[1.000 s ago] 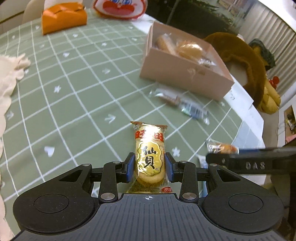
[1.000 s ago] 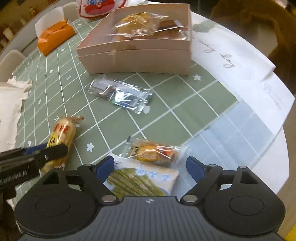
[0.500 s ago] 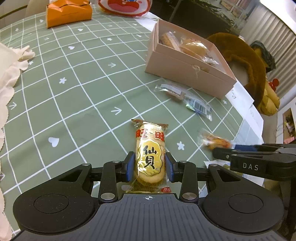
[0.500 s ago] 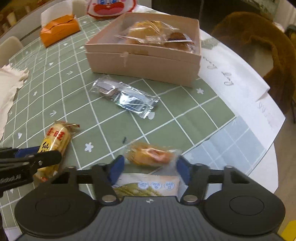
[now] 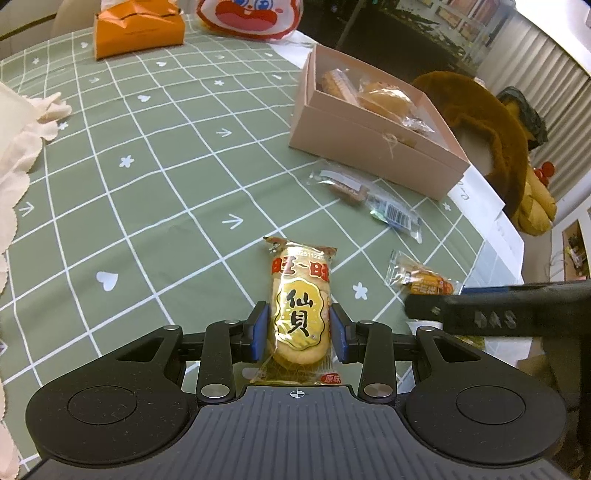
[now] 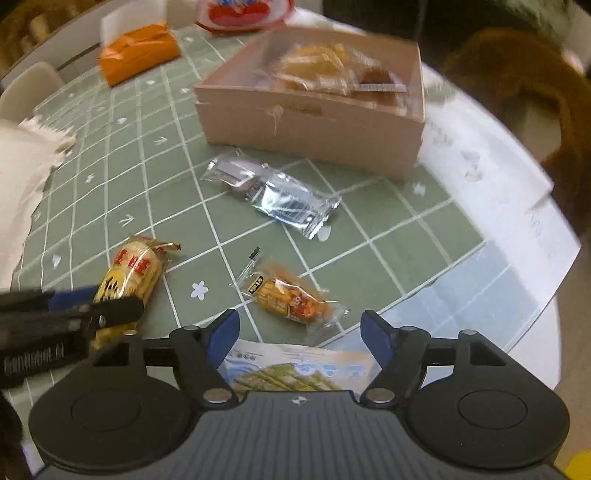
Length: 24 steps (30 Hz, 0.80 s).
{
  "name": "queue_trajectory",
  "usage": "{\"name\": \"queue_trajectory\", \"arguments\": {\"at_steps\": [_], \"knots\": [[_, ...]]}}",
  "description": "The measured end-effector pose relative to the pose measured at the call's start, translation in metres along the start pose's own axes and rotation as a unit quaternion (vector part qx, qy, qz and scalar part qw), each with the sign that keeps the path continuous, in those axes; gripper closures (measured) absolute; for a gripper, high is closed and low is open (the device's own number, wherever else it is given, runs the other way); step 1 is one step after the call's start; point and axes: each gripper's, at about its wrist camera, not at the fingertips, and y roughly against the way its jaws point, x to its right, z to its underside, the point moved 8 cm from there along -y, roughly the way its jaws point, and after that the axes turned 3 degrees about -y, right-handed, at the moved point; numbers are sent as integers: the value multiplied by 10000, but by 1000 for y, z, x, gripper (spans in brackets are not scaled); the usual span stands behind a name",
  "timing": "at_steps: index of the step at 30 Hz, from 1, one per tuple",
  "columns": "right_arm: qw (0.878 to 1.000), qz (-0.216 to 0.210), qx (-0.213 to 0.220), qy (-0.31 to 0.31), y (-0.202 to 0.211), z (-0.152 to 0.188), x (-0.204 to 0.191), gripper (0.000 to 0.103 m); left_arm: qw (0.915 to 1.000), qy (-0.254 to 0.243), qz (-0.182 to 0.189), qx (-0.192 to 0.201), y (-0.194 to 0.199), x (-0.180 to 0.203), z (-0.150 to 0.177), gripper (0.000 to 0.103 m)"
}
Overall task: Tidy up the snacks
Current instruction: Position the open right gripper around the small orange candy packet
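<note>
Left gripper (image 5: 298, 336): its blue pads are pressing both sides of the yellow rice cracker packet (image 5: 300, 306), which is lying lengthwise between them on the tablecloth; in the right wrist view this gripper (image 6: 107, 312) is showing at the left edge, clamped on the same packet (image 6: 129, 273).
Right gripper (image 6: 299, 334): its jaws have just been opening and are standing wide apart with nothing between the pads; the small orange snack packet (image 6: 291, 301) is lying just ahead of the tips, not touched.
Under the right gripper: a flat packet printed with green stalks (image 6: 295, 373) is lying close to the camera, below the jaws.
Clear-wrapped bar (image 6: 273, 195): it is lying on the cloth between the orange snack and the box, near the box's front wall.
Pink cardboard box (image 5: 373, 147): it is sitting open farther back, holding several wrapped pastries (image 5: 384, 101).
Green grid tablecloth (image 5: 147, 177): it is covering the table under all the snacks.
Far edge: an orange tissue pack (image 5: 138, 31) and a red-and-white cartoon bag (image 5: 251, 16) are resting well apart from the snacks.
Left edge: a cream cloth (image 5: 18, 136) is lying on the table.
Right side: a brown plush toy (image 5: 491, 122) is sitting beyond the box.
</note>
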Motion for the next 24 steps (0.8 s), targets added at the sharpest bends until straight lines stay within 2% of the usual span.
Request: {"name": "queue_trajectory", "arguments": {"at_steps": [4,10,16,19,20,21,24], "knots": [[9986,-57,-70,-527,-9,-2,-8,16,10000,49,47,50,1,-1,1,62],[9975,330,152,-614,-16,-11,-8,15,9999,85,72,80,1,-2,1,62],[9988,409,164,-200,-13,-6,-13,26,9998,124,129,109,2,-4,2,62],[9991,371,219,17,-9,-5,-18,34,9997,123,190,115,2,-5,2,62],[9988,394,274,76,-7,-6,-19,44,9997,123,205,109,2,-5,2,62],[9985,418,326,161,-4,-7,-20,49,9996,116,228,106,2,-5,1,62],[9982,367,387,273,2,-12,-21,53,9995,117,280,111,1,-6,1,62]]}}
